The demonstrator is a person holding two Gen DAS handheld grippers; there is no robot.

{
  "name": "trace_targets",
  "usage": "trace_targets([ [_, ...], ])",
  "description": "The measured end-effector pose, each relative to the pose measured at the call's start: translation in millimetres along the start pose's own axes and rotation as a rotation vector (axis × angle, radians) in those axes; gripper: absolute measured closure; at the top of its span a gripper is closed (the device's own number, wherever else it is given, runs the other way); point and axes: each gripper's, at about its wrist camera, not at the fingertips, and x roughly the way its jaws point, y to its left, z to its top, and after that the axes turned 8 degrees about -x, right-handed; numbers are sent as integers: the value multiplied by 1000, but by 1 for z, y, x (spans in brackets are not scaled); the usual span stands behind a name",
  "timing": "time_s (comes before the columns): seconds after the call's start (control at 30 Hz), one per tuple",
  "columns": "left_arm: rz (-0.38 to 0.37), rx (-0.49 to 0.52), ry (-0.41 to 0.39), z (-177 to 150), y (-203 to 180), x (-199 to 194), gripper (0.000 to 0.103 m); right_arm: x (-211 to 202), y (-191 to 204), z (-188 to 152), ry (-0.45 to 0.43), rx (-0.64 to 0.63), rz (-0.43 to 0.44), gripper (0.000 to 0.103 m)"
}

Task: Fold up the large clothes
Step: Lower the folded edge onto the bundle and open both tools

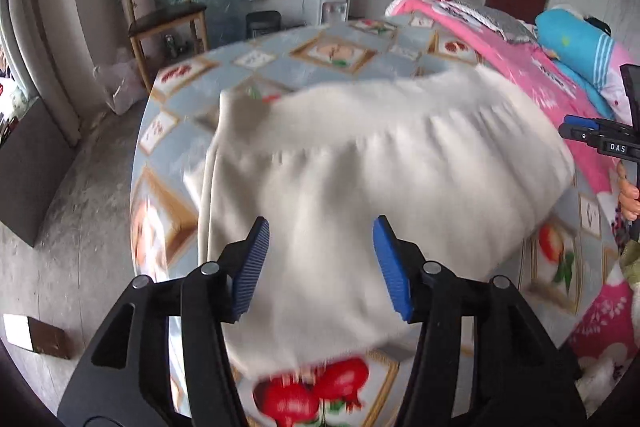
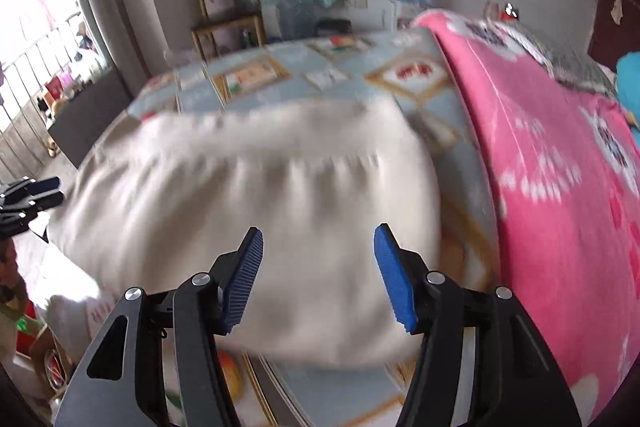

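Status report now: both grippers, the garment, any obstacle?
Left gripper open, empty. Right gripper open, empty. White garment flat on bed, partly folded. Pink blanket beside it.

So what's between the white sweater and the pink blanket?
Only a strip of the flowery bedsheet lies between the white sweater and the pink blanket, seen best in the right wrist view.

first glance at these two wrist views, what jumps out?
The cream-white garment fills the middle of both views, lying on the fruit-print bedsheet. Both the left gripper and the right gripper stand open over it, holding nothing. A bright pink blanket runs along the bed's right side.
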Motion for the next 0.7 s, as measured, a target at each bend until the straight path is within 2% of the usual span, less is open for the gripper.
trace_targets([
  [0.1, -3, -39, 29, 44, -4, 39, 47, 40, 6, 48, -2, -7, 3, 45],
  [0.17, 44, -94, 63, 67, -1, 75, 47, 74, -1, 69, 33, 40, 3, 45],
  [0.2, 65, -118, 73, 73, 3, 88, 47, 93, -7, 77, 59, 65, -28, 45],
  [0.27, 115, -170, 101, 78, 17, 112, 47, 127, -27, 79, 135, 122, -98, 45],
  [0.3, 134, -199, 138, 77, 28, 125, 47, 141, -36, 75, 180, 152, -104, 45],
  [0.33, 121, -203, 130, 74, 33, 125, 47, 149, -44, 70, 195, 188, -65, 45],
  [0.37, 110, -180, 125, 72, 33, 122, 47, 148, -47, 70, 183, 200, -50, 45],
  [0.43, 143, -111, 139, 70, 26, 118, 47, 138, -35, 76, 190, 157, -104, 45],
  [0.47, 154, -85, 127, 70, 21, 112, 47, 130, -22, 81, 176, 134, -99, 45],
  [0.57, 73, -38, 71, 72, -4, 89, 47, 116, 13, 91, 113, 93, 38, 45],
  [0.63, 49, 17, 78, 68, -28, 88, 47, 115, 48, 91, 108, 24, 100, 45],
  [0.7, 48, 95, 131, 57, -54, 101, 45, 132, 80, 83, 152, -78, 48, 45],
])
